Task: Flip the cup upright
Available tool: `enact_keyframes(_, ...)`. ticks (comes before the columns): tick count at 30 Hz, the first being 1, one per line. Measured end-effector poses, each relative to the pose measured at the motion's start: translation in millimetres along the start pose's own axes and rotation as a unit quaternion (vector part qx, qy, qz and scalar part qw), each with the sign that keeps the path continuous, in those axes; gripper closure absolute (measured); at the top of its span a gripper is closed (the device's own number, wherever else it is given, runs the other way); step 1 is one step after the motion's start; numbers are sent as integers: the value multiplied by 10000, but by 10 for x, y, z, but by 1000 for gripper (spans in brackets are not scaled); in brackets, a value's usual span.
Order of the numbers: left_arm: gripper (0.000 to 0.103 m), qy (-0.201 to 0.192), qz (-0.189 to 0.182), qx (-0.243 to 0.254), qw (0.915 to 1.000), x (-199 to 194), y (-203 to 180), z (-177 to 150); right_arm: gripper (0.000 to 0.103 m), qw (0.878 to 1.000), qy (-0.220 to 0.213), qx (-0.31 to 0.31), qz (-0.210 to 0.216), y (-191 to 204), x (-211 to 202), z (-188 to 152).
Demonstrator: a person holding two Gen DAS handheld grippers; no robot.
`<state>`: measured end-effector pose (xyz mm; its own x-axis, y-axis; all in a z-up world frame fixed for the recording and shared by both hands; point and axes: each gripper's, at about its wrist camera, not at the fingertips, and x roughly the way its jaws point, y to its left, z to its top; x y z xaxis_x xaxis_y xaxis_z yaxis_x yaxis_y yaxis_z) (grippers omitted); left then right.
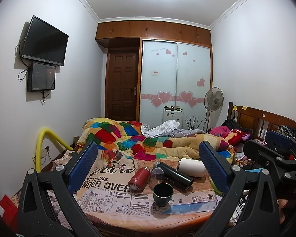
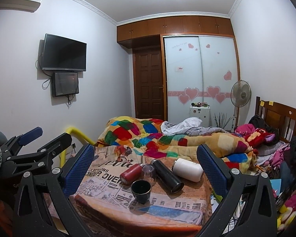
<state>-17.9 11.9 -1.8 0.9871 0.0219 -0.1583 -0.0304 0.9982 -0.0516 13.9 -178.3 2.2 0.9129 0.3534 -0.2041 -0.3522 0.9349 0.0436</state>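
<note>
A small dark cup [image 1: 163, 194] stands upright, mouth up, on the newspaper-print cloth; it also shows in the right wrist view [image 2: 141, 190]. Behind it lie a red flask [image 1: 138, 179] [image 2: 129, 172], a black flask [image 1: 174, 174] [image 2: 167, 175] and a white flask [image 1: 191, 166] [image 2: 187, 168], all on their sides. A clear glass [image 1: 157, 175] [image 2: 148, 170] stands between the red and black flasks. My left gripper [image 1: 148, 169] is open and empty, held back from the cups. My right gripper [image 2: 146, 167] is open and empty too.
The cloth covers a round table [image 1: 128, 220] [image 2: 128, 219] beside a bed with a colourful quilt [image 1: 148, 140]. A yellow padded rail [image 1: 39, 148] stands at left. The other gripper shows at the right edge [image 1: 276, 158] and the left edge [image 2: 29, 150].
</note>
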Motion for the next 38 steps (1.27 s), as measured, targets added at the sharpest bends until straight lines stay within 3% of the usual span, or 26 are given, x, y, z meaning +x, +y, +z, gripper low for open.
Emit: enact_keyframes(38, 0, -74, -120, 30, 9999, -50, -28, 28, 0, 10000, -21, -29, -11, 20, -3, 44)
